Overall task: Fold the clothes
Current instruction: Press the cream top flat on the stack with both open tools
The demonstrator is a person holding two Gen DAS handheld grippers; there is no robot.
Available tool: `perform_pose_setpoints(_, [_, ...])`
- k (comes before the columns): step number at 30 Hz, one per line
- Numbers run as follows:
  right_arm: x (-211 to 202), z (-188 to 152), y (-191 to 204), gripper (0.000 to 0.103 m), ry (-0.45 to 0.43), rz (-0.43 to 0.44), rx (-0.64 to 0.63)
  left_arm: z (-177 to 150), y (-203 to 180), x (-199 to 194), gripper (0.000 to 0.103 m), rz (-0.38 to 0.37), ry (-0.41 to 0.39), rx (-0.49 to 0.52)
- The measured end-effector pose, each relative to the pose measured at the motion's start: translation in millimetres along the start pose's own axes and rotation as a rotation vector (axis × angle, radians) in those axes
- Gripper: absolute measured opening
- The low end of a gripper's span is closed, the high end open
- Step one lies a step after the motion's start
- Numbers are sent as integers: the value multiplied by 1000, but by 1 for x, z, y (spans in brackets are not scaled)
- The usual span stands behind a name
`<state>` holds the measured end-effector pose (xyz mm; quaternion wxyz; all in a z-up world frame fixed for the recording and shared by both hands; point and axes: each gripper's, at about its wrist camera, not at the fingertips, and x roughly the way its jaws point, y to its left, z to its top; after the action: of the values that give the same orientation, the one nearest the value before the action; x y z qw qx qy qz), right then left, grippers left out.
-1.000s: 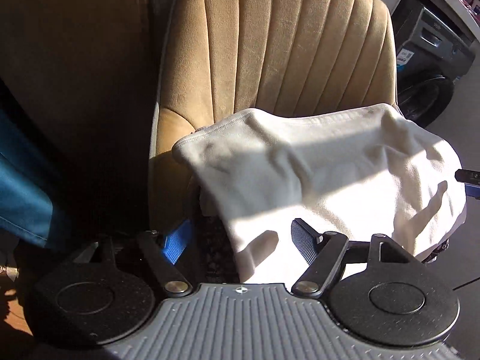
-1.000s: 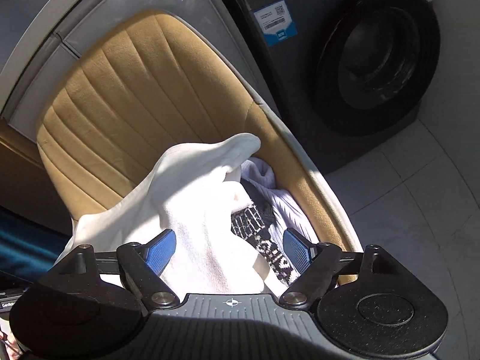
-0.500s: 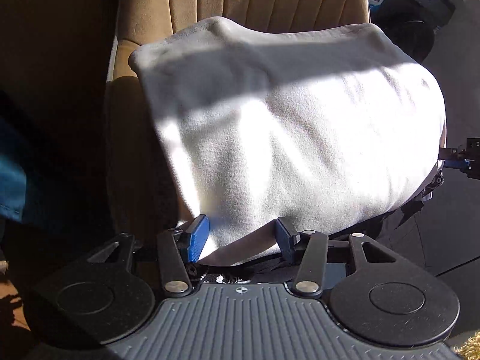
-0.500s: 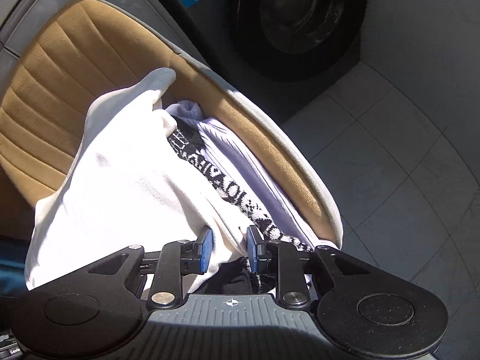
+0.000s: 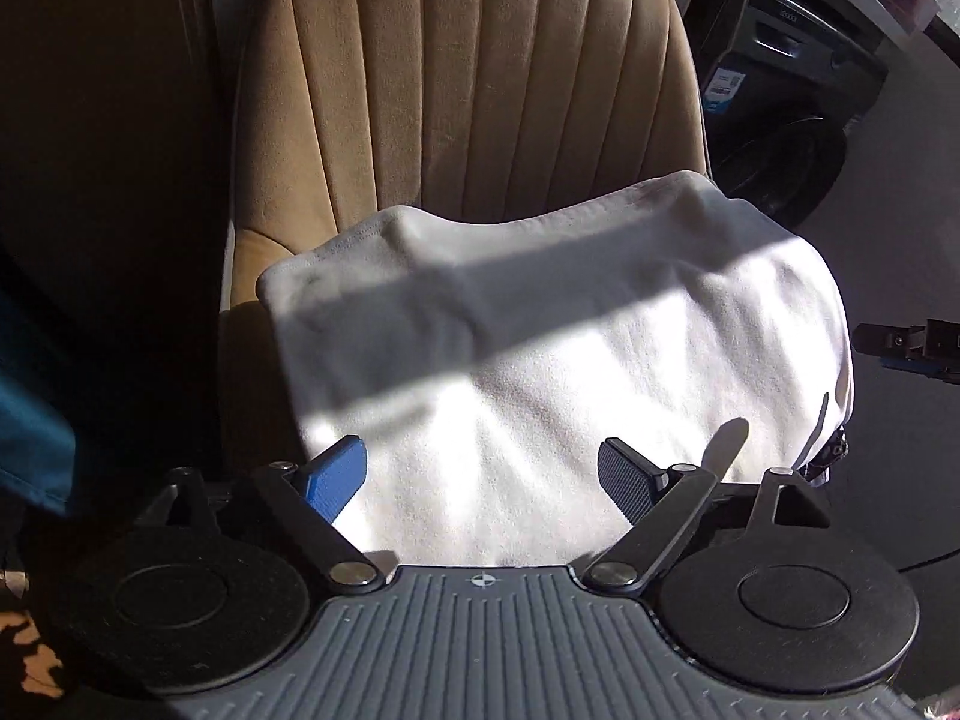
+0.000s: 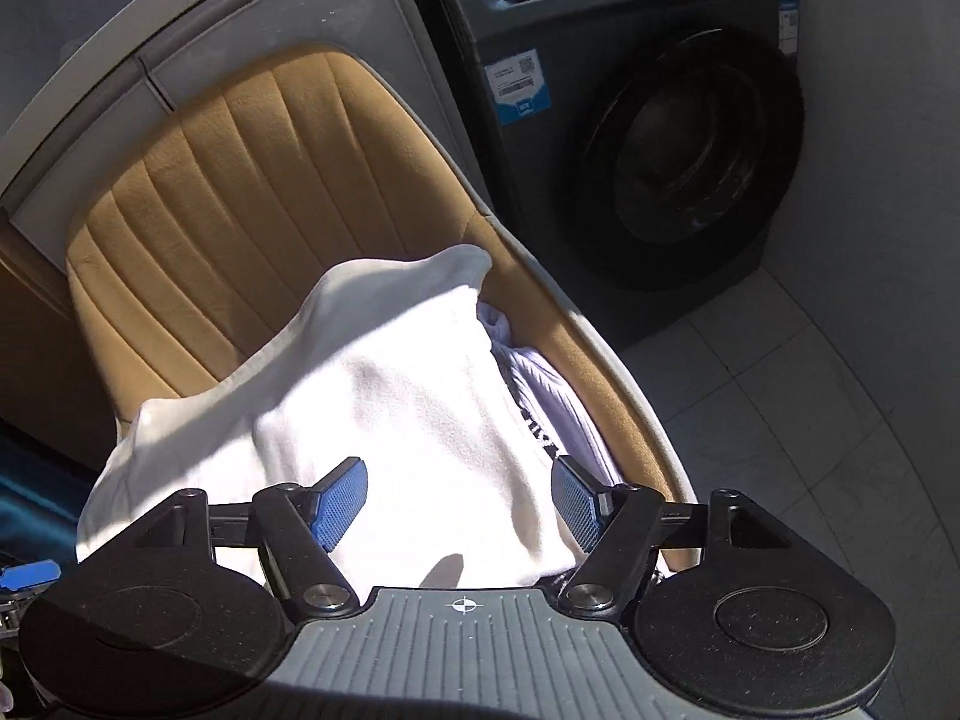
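A cream-white garment (image 5: 540, 348) lies spread over a pile of clothes on the seat of a tan ribbed chair (image 5: 480, 72). My left gripper (image 5: 483, 474) hovers over its near edge with the jaws opening wide and no cloth pinched. In the right wrist view the same white garment (image 6: 384, 396) covers the pile. A pale lilac garment (image 6: 552, 384) and a black-and-white patterned one (image 6: 537, 429) peek out at its right side. My right gripper (image 6: 459, 501) stands above the garment's near edge, jaws opening, pads off the cloth.
A dark grey washing machine (image 6: 660, 120) stands right of the chair on a pale tiled floor (image 6: 810, 420). Blue fabric (image 5: 30, 438) hangs at the left. The tip of the other gripper (image 5: 912, 348) shows at the right edge of the left wrist view.
Half a second ago both grippers were narrowed on the white garment's near edge. Both have since let go, spread their jaws and pulled back; the garment lies flatter over the pile.
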<state>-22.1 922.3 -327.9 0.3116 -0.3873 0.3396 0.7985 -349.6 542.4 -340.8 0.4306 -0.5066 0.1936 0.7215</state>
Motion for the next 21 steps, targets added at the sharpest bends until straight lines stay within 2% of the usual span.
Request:
perform_pose_setpoints(2, [17, -3, 14, 71, 40, -23, -53, 1, -6, 25, 90, 5, 52, -10])
perform_pose_setpoints(3, [29, -5, 19, 82, 62, -47, -79, -1, -9, 38, 94, 7, 86, -10])
perform_pose_setpoints(4, [42, -8, 25, 90, 83, -75, -114, -5, -11, 51, 103, 19, 109, -4])
perform_pose_setpoints(5, [53, -13, 29, 99, 98, -107, -160, -9, -12, 63, 103, 38, 122, 9])
perform_pose_setpoints(6, [63, -18, 34, 102, 102, -132, -205, -12, -14, 70, 103, 53, 125, 16])
perform_pose_setpoints(12, [92, -25, 37, 102, 132, -153, -248, -15, -19, 77, 103, 85, 115, 8])
perform_pose_setpoints(21, [102, -27, 22, 102, 138, -85, -202, -12, -19, 78, 103, 79, 106, -3])
